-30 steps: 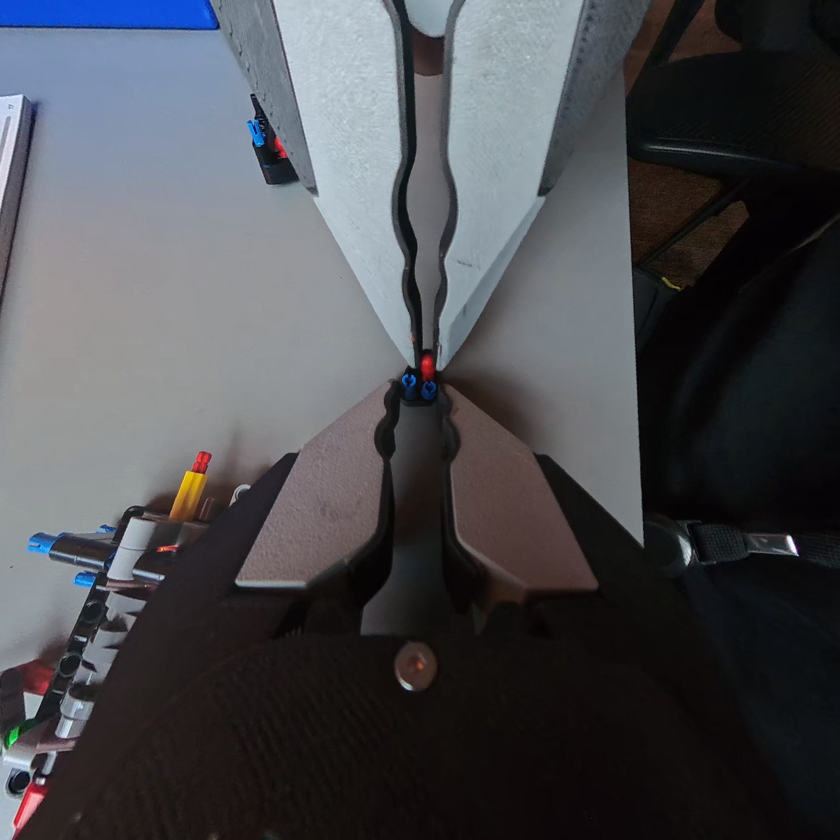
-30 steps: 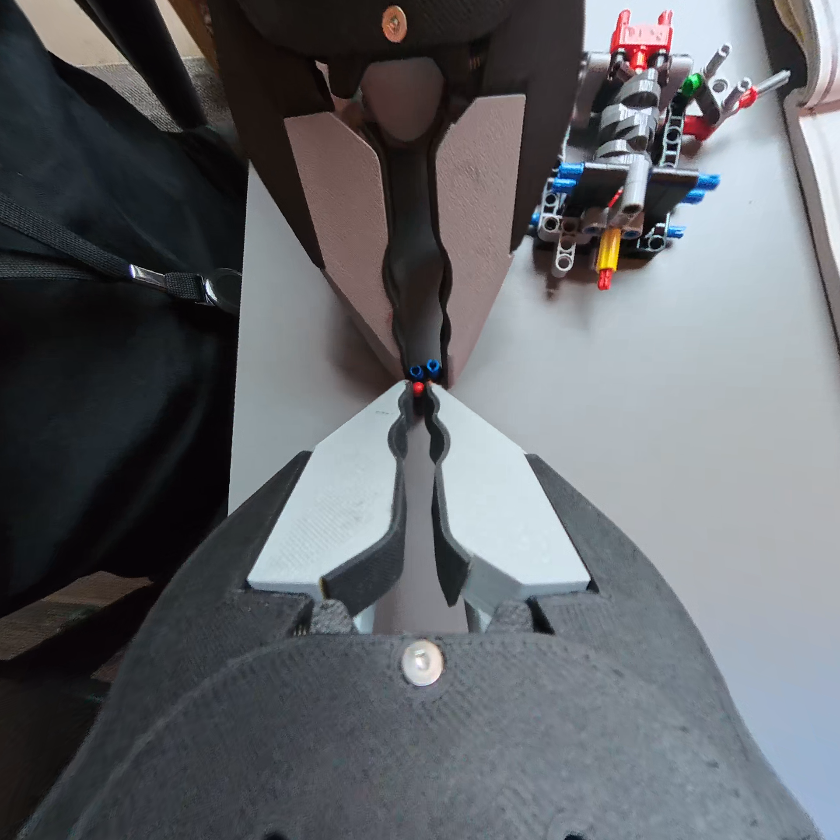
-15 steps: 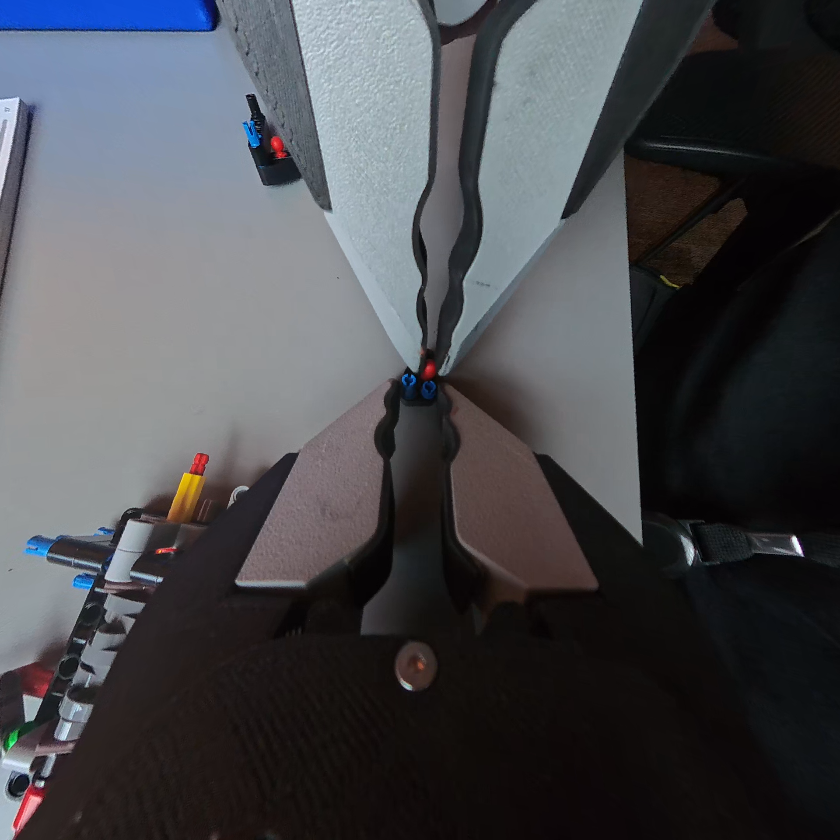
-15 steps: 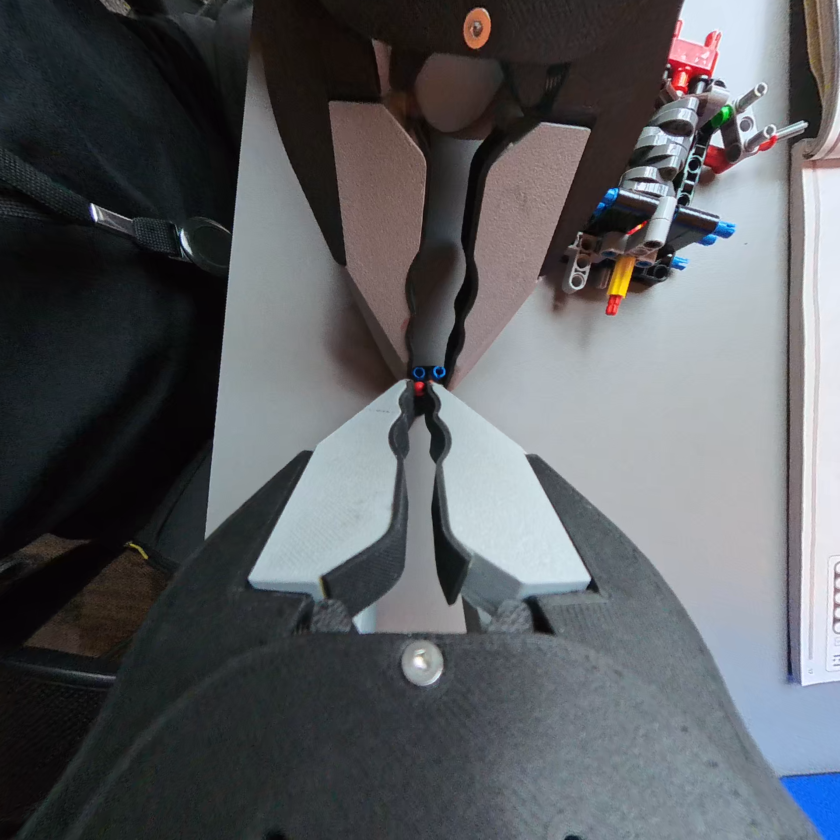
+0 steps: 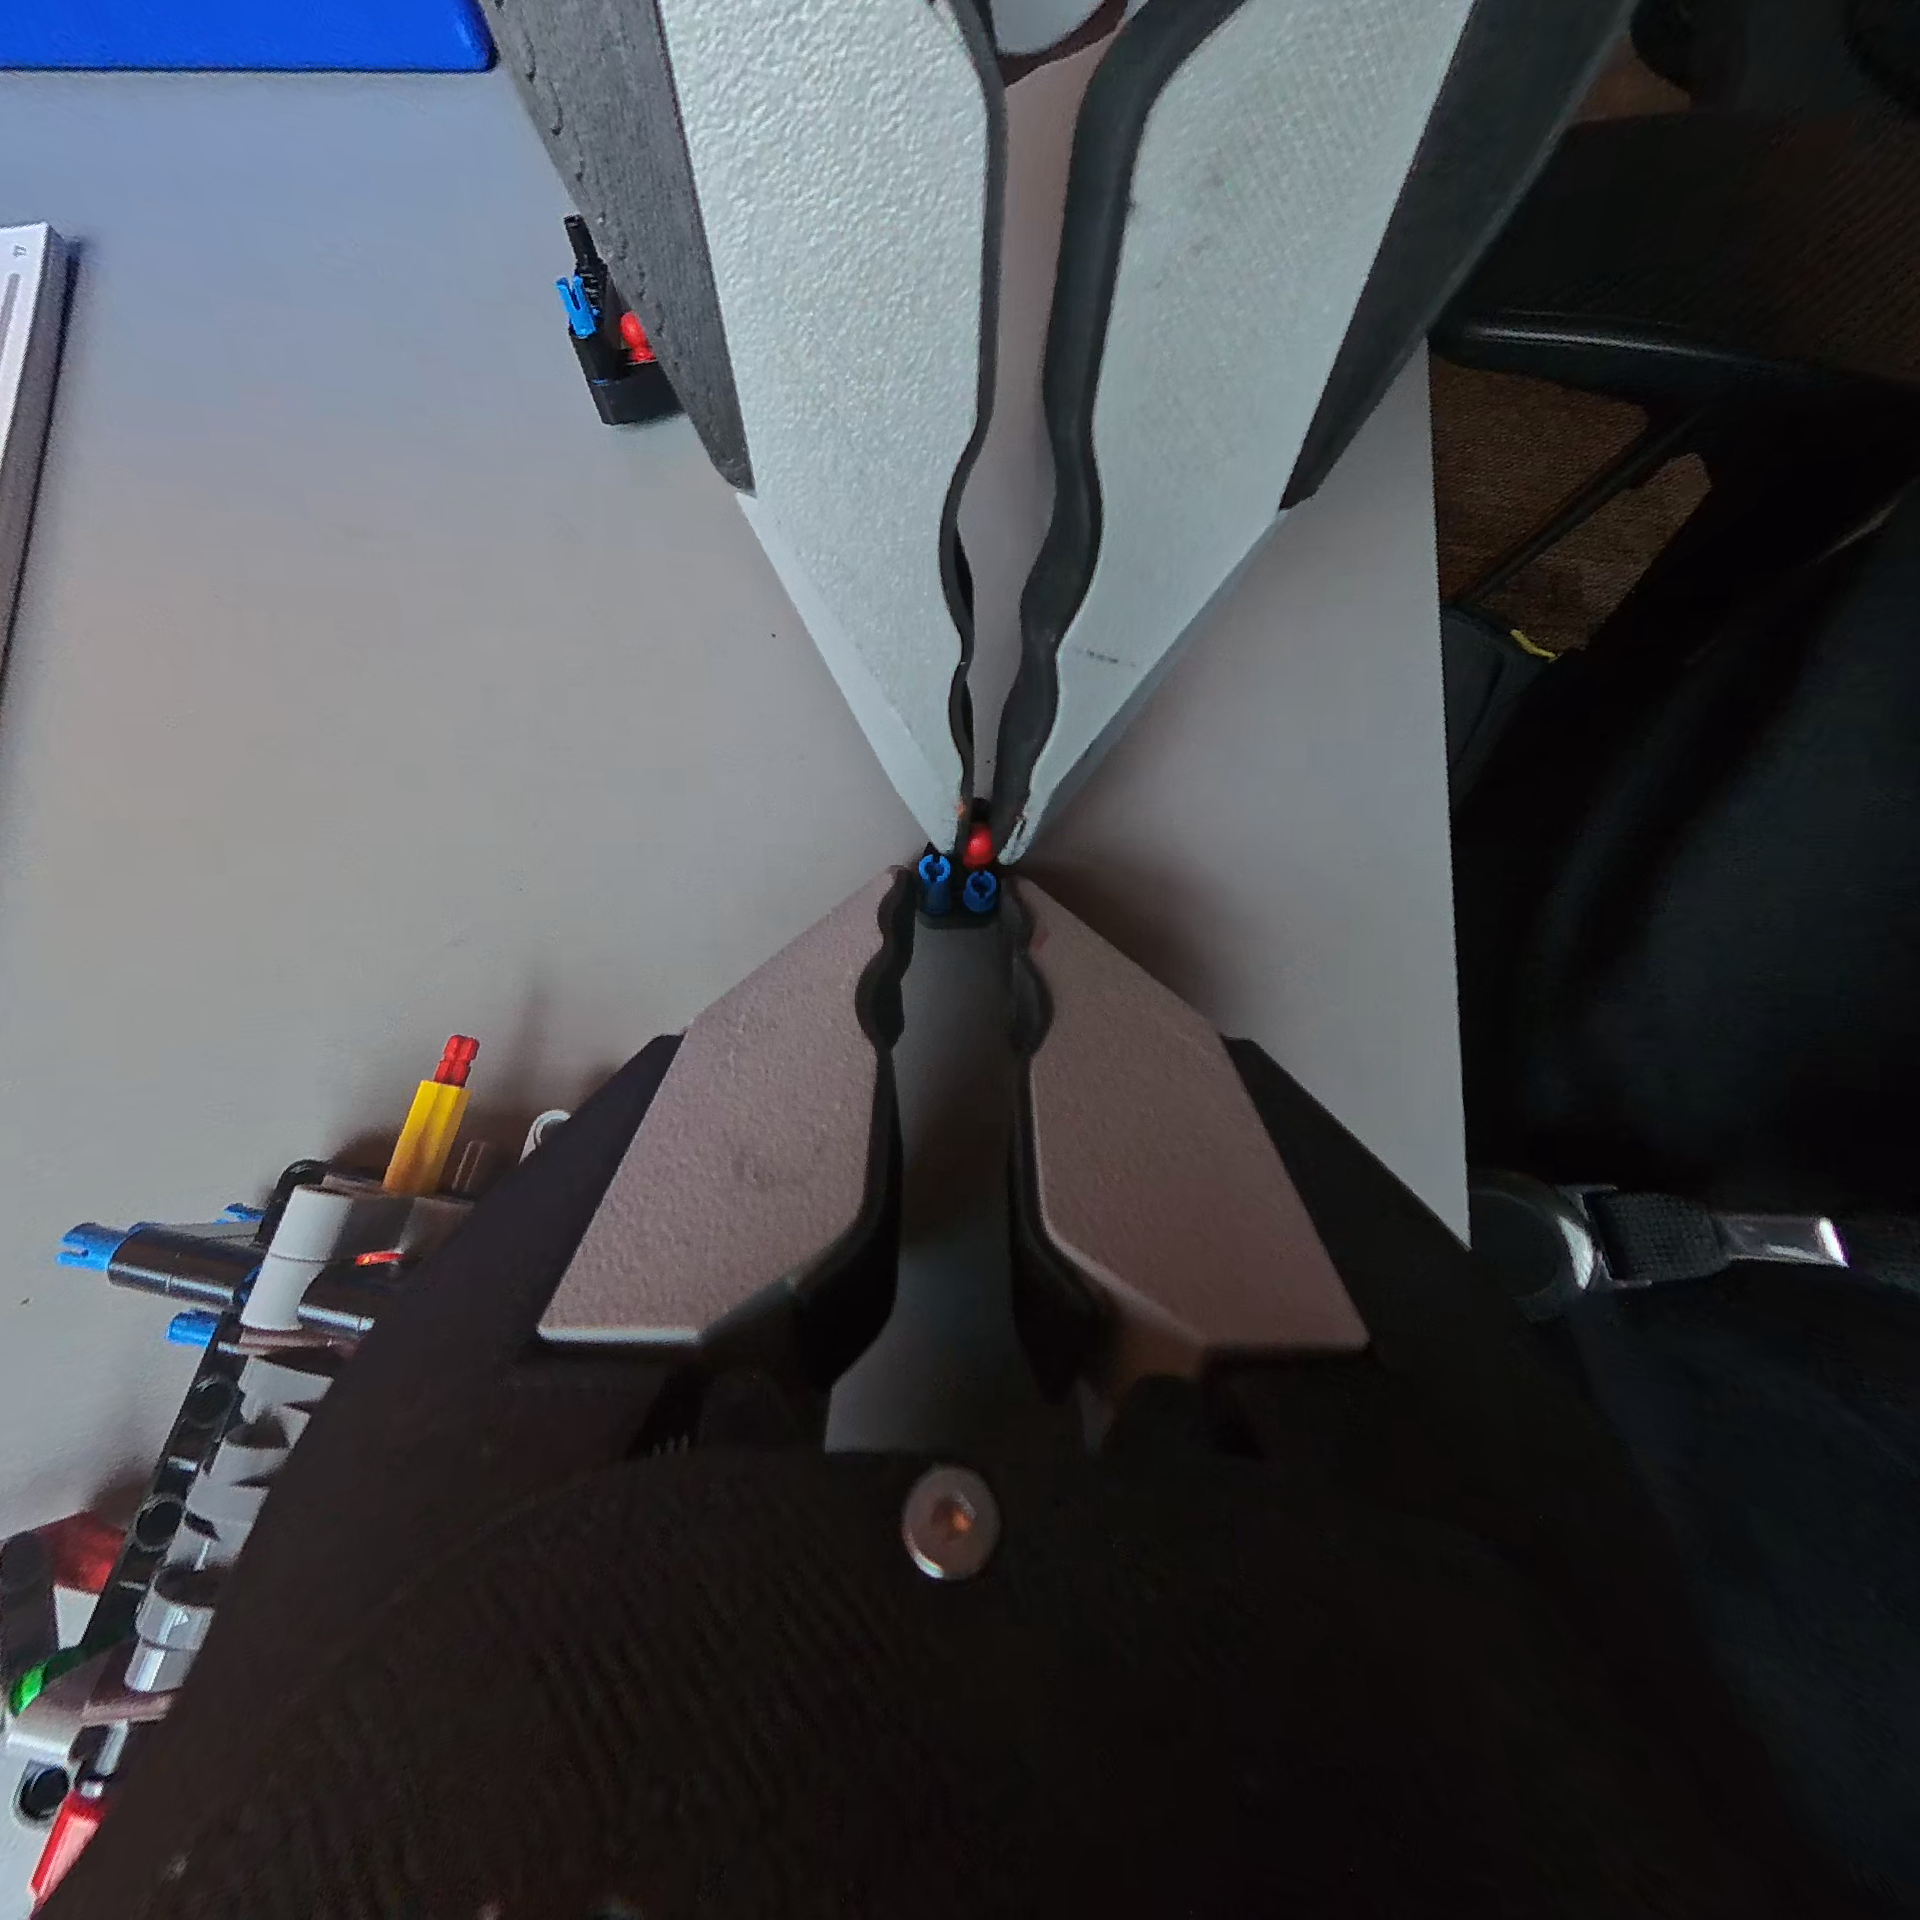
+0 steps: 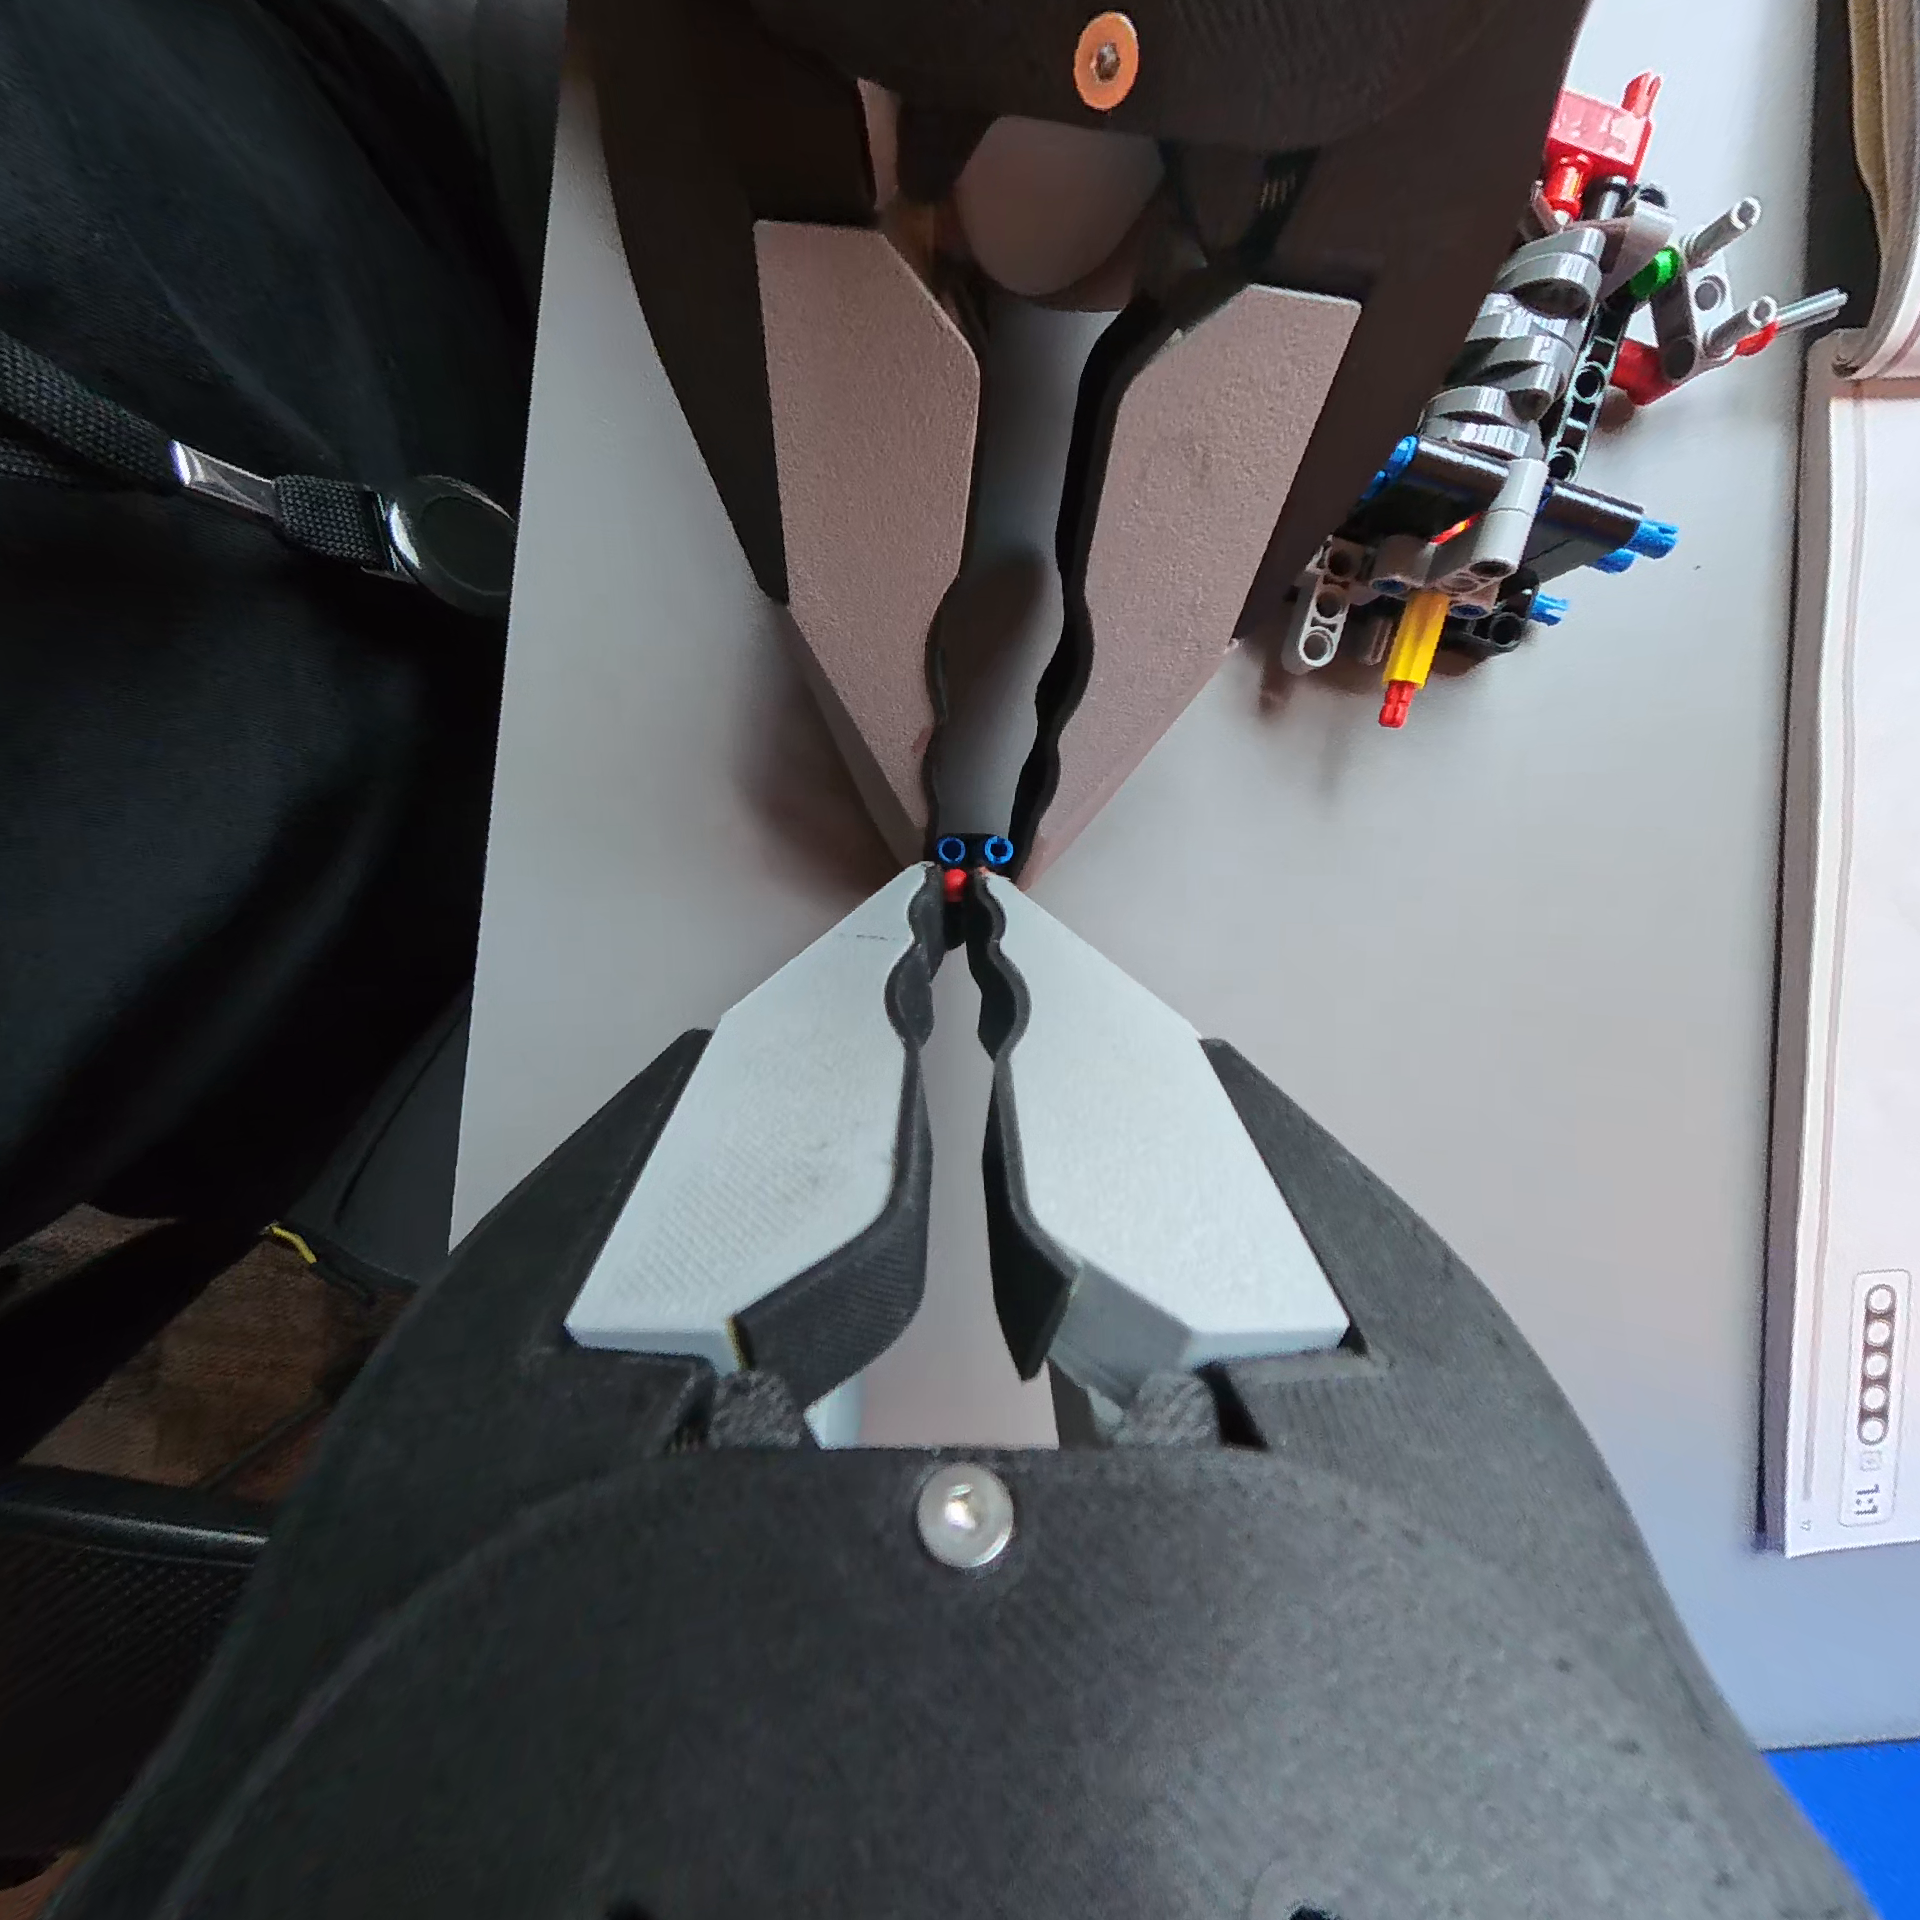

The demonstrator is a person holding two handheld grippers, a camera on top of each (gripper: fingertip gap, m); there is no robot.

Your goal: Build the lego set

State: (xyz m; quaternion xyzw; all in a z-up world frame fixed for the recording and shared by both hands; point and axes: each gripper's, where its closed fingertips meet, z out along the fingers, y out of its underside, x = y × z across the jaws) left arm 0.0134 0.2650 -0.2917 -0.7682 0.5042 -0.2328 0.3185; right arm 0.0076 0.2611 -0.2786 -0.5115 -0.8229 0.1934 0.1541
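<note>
My left gripper, with brown fingers, is shut on a small black lego piece with two blue pins and holds it above the grey table. My right gripper, with grey fingers, is shut on a red pin. The two grippers meet tip to tip, and the red pin touches the black piece beside the blue pins. In the left wrist view the right gripper comes down from the top. In the right wrist view the left gripper comes down from the top.
A part-built lego model lies on the table near the left gripper, also in the left wrist view. A small black piece with blue and red pins lies farther off. An instruction booklet is at the side. The table edge borders a dark chair and bag. The tips of both grippers are at nearly the same place.
My right gripper has turned and tilted about the meeting point, so the booklet has come into its view. The tips stay together with the red pin against the black piece.
</note>
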